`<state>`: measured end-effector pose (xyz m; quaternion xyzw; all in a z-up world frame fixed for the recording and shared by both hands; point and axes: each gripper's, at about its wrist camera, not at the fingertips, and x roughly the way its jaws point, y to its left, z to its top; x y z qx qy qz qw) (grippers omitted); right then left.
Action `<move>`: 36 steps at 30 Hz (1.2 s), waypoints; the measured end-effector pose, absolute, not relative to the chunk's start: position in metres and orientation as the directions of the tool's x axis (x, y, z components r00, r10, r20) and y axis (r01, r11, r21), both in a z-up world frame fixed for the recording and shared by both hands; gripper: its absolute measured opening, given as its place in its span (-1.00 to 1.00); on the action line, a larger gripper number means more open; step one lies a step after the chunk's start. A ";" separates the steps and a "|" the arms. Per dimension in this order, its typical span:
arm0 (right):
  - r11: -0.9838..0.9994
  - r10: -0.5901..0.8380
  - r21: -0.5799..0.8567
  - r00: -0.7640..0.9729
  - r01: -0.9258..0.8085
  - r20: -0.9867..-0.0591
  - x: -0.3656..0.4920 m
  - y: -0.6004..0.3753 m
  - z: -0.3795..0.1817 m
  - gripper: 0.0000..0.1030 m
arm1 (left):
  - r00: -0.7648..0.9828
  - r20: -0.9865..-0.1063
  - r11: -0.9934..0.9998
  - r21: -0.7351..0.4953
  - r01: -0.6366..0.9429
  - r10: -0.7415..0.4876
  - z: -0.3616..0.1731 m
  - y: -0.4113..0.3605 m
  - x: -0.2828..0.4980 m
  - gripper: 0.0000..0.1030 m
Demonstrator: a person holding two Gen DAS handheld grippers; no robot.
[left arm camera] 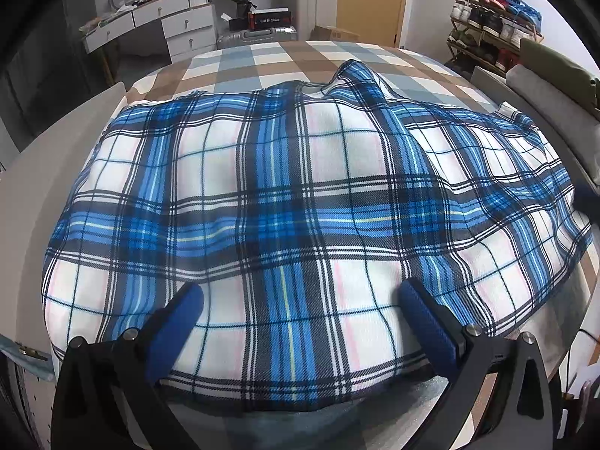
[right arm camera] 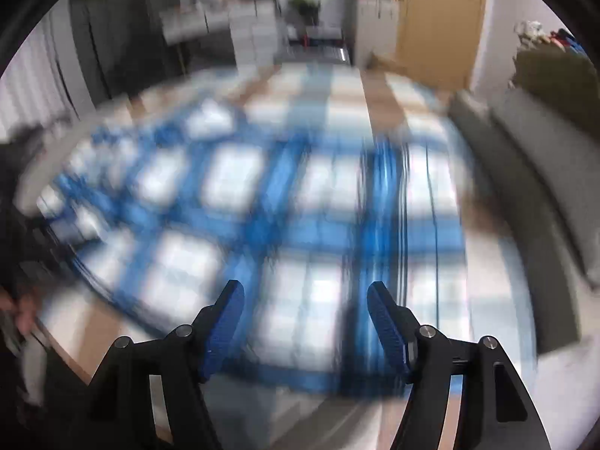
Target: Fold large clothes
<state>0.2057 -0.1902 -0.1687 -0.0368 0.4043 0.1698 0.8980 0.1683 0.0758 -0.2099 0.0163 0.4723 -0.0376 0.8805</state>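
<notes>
A large blue, white and black plaid garment [left arm camera: 285, 187] lies spread over a bed, with wrinkles and a raised fold at its far right. My left gripper [left arm camera: 300, 296] hovers over the garment's near edge. It is open, with its blue fingers [left arm camera: 183, 311] wide apart and nothing pinched between them. The right wrist view is heavily blurred. There the same plaid garment [right arm camera: 240, 202] fills the middle, and my right gripper [right arm camera: 305, 294] stands open above its near part, with nothing seen between its pads.
The bed has a brown, grey and white checked sheet [left arm camera: 262, 60]. Behind it stand a white chest of drawers [left arm camera: 176, 22], a silver suitcase [left arm camera: 255, 35] and a wooden door [left arm camera: 371, 0]. A shoe rack [left arm camera: 487, 26] and grey cushions [left arm camera: 551, 93] are at the right.
</notes>
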 end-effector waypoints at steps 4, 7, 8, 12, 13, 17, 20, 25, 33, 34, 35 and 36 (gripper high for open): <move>0.922 0.317 0.083 0.617 -0.378 -0.720 0.250 -0.165 -0.156 0.35 | 0.515 -0.852 0.990 -0.027 0.140 -0.096 -0.202 0.080 0.181 0.93; 0.896 0.365 0.132 0.531 -0.425 -0.765 0.298 -0.133 -0.176 0.32 | 0.516 -0.841 0.981 -0.082 0.176 -0.162 -0.181 0.076 0.190 0.92; 0.898 0.346 0.129 0.494 -0.420 -0.797 0.312 -0.125 -0.192 0.31 | 0.519 -0.836 0.977 -0.088 0.193 -0.178 -0.175 0.071 0.193 0.92; 0.914 0.254 0.031 0.510 -0.404 -0.822 0.322 -0.110 -0.222 0.36 | 0.549 -0.833 0.972 0.067 0.226 -0.070 -0.159 0.037 0.224 0.92; 0.915 0.248 0.030 0.504 -0.402 -0.827 0.321 -0.110 -0.221 0.35 | 0.543 -0.839 0.971 0.111 0.213 -0.023 -0.162 0.031 0.234 0.92; 0.922 0.308 0.122 0.506 -0.368 -0.806 0.312 -0.133 -0.205 0.26 | 0.445 -0.887 0.953 0.231 0.194 0.124 -0.190 0.023 0.292 0.93; 0.952 0.259 0.091 0.614 -0.291 -0.746 0.301 -0.162 -0.190 0.26 | 0.380 -0.923 0.980 0.124 0.156 0.056 -0.207 0.043 0.314 0.99; 0.978 0.168 0.063 0.577 -0.198 -0.800 0.330 -0.198 -0.207 0.33 | 0.422 -0.900 0.962 0.203 0.182 0.110 -0.194 0.041 0.307 0.95; 0.947 0.281 0.136 0.545 -0.292 -0.790 0.324 -0.178 -0.183 0.31 | 0.521 -0.820 0.967 0.252 -0.043 0.237 -0.164 0.108 0.273 0.95; 0.938 0.310 0.153 0.550 -0.312 -0.776 0.320 -0.171 -0.178 0.31 | 0.516 -0.819 0.964 0.259 -0.055 0.249 -0.165 0.113 0.266 0.95; 0.920 0.353 0.174 0.551 -0.351 -0.756 0.313 -0.157 -0.172 0.31 | 0.503 -0.825 0.962 0.264 -0.065 0.260 -0.170 0.121 0.264 0.95; 0.903 0.385 0.186 0.539 -0.387 -0.750 0.309 -0.140 -0.169 0.31 | 0.480 -0.835 0.961 0.266 -0.073 0.268 -0.179 0.128 0.266 0.95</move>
